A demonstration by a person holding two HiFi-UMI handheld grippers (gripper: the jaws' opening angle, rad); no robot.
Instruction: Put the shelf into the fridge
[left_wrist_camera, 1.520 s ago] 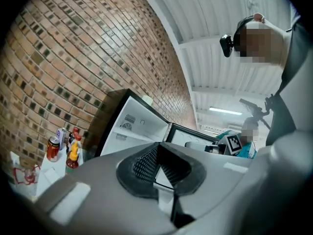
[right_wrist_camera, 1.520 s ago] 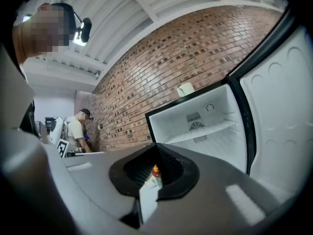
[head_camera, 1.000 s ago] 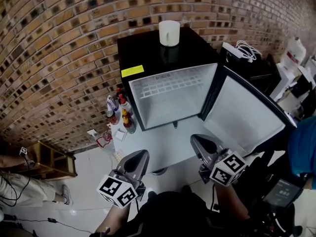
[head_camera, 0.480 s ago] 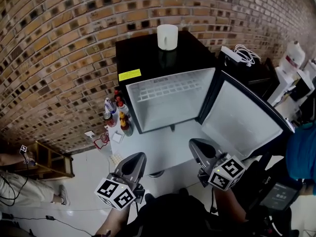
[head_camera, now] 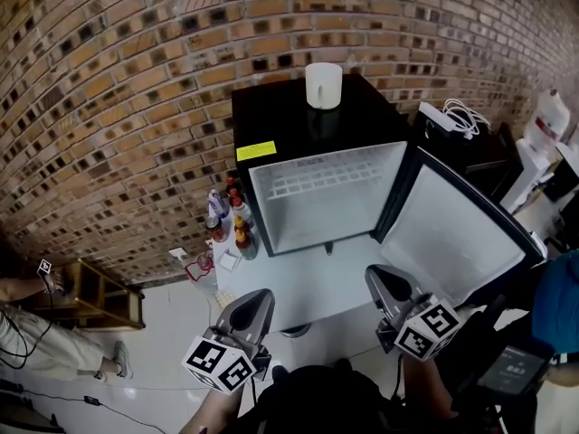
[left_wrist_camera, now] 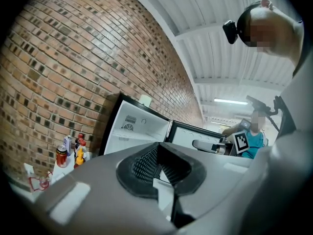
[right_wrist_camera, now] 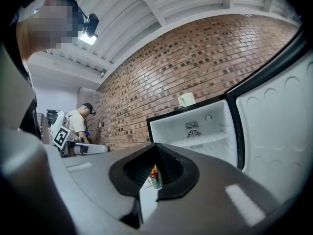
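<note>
The black mini fridge [head_camera: 298,116] stands on a white table [head_camera: 308,274] against the brick wall, its door [head_camera: 452,229] swung open to the right. A white wire shelf [head_camera: 321,172] lies level in the upper part of its white inside, also seen in the left gripper view as the shelf [left_wrist_camera: 128,137] and in the right gripper view as the shelf [right_wrist_camera: 208,139]. My left gripper [head_camera: 256,300] and right gripper [head_camera: 380,275] hover side by side before the table's near edge, both pointing level at the fridge. Both are shut and hold nothing: left gripper [left_wrist_camera: 159,169], right gripper [right_wrist_camera: 155,174].
A white cup [head_camera: 323,85] stands on top of the fridge. Several sauce bottles and a can [head_camera: 231,224] crowd the table left of it. A black cabinet with a power strip [head_camera: 441,117] is at the right. A wooden rack [head_camera: 99,295] and a person [head_camera: 32,337] are at the left.
Both grippers stay shut and nearly still. The head view has shifted a little, so the fridge now sits slightly further right in the picture.
</note>
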